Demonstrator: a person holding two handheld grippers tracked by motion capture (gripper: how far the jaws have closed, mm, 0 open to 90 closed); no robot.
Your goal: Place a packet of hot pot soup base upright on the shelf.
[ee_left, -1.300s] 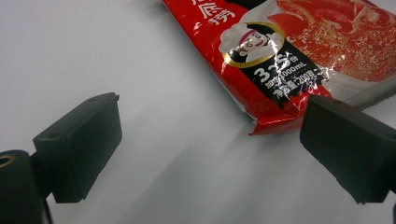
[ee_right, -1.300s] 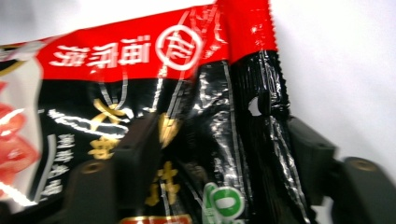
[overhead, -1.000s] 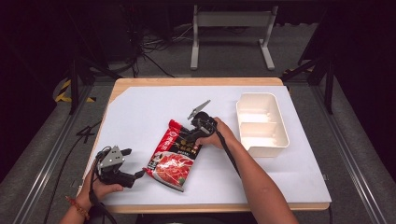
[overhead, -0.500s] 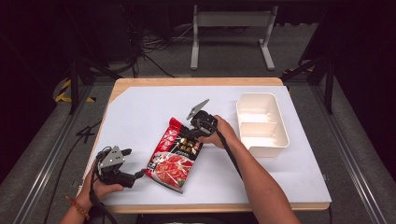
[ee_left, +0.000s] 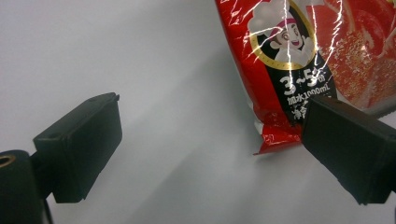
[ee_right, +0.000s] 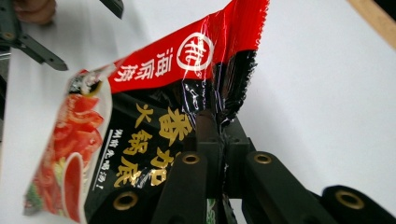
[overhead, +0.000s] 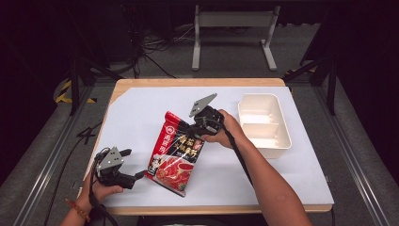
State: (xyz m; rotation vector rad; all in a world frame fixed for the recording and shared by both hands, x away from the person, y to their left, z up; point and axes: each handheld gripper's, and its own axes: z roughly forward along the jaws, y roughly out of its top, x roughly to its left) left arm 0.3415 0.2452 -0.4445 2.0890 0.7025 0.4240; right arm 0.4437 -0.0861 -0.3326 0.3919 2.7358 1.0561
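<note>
The red sachet lies at centre frame in the high view, its long axis running from upper middle down toward the lower left. The right gripper has its jaws closed on the sachet's upper right edge, and the right gripper view shows the film pinched between them and lifted off the table. The left gripper sits at lower left, just beside the sachet's bottom corner; its jaws stand wide apart and hold nothing, with one jaw near the corner. The right hand is therefore the engaged one. The white tray lies to the right, apart from the sachet. Bare table at upper left and lower right leaves room; the front edge is close behind the left gripper.
</note>
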